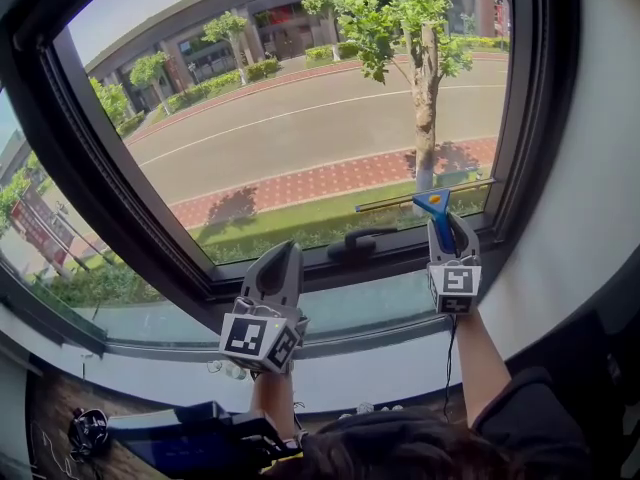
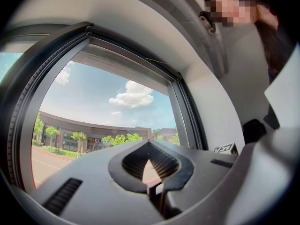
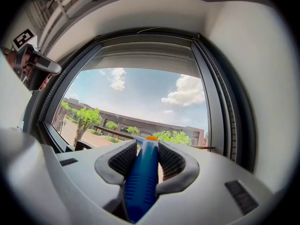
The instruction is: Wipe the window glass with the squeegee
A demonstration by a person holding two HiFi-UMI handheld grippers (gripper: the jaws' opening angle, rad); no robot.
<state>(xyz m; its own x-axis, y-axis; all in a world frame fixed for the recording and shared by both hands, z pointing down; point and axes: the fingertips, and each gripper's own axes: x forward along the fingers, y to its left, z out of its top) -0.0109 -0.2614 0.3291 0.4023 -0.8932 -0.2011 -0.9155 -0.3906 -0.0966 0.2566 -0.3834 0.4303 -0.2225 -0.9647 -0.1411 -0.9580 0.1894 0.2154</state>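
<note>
**Squeegee low on the pane, held by its handle**

The blue plastic squeegee with a thin blade bar is up at the lower right of the clear window glass. The right gripper has its jaws clamped on the ribbed handle. The squeegee looks light and stiff, with only the blade edge likely pliant, so the handle is the sensible hold. The left gripper has its jaws together and is empty. A black lever window handle sits just left of the blade. The dark window frame is close on the blade's right.
</note>
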